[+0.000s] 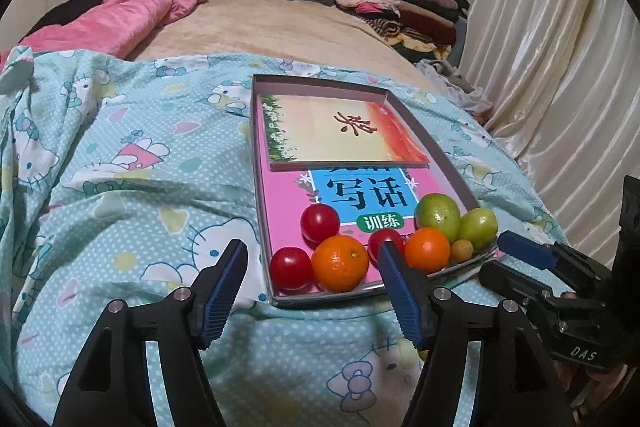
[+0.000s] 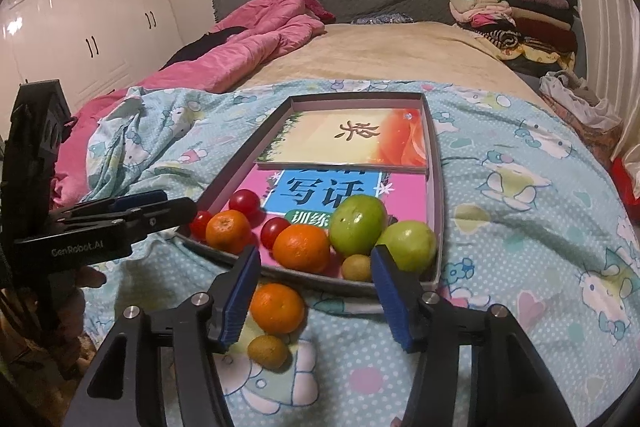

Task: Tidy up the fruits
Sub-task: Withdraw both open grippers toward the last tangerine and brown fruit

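On the bed, over a pale blue cartoon-print sheet point(image 2: 520, 163), we see a shallow grey tray point(image 2: 437, 195) lined with a pink workbook point(image 1: 288, 195) and a smaller orange-and-cream booklet point(image 1: 340, 131) lying on top at its far end. Along the tray's near edge the fruit sits bunched: three red cherry tomatoes, one at point(image 1: 320, 223), two oranges, the larger in the left wrist view at point(image 1: 340, 263), two green fruits touching each other point(image 2: 358, 225), and a small brownish-green fruit point(image 2: 357, 267) tucked against the near wall. Outside the tray, on the sheet just before its near wall, lie a third orange point(image 2: 277, 308) and a second small brownish-green fruit point(image 2: 267, 351) touching it. Our left gripper point(image 1: 312, 291) hovers at the tray's near left corner with its blue pads parted about halfway and nothing between them. Our right gripper point(image 2: 316, 299) also stands roughly half open, holding nothing; the loose orange lies just beside its left pad. A pink quilt point(image 2: 248, 43) is heaped near the headboard.
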`<state>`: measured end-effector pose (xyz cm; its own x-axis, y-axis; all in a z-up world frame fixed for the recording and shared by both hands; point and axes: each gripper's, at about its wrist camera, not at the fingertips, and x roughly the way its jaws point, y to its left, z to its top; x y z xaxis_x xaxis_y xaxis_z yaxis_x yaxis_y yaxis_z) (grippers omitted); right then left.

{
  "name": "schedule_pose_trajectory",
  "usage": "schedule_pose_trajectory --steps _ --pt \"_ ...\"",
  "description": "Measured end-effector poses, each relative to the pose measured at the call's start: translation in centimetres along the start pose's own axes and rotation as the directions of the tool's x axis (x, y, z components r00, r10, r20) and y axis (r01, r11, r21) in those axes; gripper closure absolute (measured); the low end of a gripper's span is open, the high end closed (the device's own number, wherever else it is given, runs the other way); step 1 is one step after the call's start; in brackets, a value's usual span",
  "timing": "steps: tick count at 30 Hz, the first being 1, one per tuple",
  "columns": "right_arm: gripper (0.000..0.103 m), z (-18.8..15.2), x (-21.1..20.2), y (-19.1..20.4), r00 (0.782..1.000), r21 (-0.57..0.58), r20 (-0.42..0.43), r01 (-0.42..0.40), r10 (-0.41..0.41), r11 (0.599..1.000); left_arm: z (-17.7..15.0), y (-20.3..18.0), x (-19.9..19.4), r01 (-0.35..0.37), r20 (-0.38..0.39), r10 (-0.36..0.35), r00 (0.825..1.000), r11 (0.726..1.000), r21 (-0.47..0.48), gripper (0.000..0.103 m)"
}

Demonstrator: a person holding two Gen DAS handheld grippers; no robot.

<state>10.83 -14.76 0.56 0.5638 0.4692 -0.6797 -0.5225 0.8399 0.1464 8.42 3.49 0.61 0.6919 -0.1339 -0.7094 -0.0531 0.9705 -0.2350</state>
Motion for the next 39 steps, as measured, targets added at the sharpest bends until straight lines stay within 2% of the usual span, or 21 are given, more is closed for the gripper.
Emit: schedule_pose_trajectory --steps 14,24,31,35,39 --pt "0.045 -1.4 -1.0 1.2 0.998 0.022 -0.055 -0.026 0.027 0.999 -0.8 -1.5 -0.5 0.049 -0.023 -0.049 0.999 0.998 0.032 0.031" --pt "0.045 -2.5 0.1 2.2 0.989 0.014 -0.149 -0.002 0.004 1.000 -1.5 -2.7 -0.1 0.099 -0.073 -0.095 0.993 0.993 0.064 0.031" --pt "0.045 -3.5 1.5 2.6 0.973 0.013 -0.226 -0.036 0.038 0.999 -2.4 -3.7 1.4 0.152 -0.174 -0.135 0.975 0.985 0.086 0.031" --pt "0.055 -4.2 2.3 2.7 0.966 0.002 -0.258 -0.034 0.034 0.999 -2.7 -4.0 1.9 0.184 -0.206 -0.164 0.965 0.980 0.081 0.031" --pt "0.059 -4.4 2.6 2.8 0.964 -0.001 -0.262 -0.046 0.045 0.999 -2.8 -4.3 2.6 0.206 -0.234 -0.183 0.955 0.976 0.075 0.031"
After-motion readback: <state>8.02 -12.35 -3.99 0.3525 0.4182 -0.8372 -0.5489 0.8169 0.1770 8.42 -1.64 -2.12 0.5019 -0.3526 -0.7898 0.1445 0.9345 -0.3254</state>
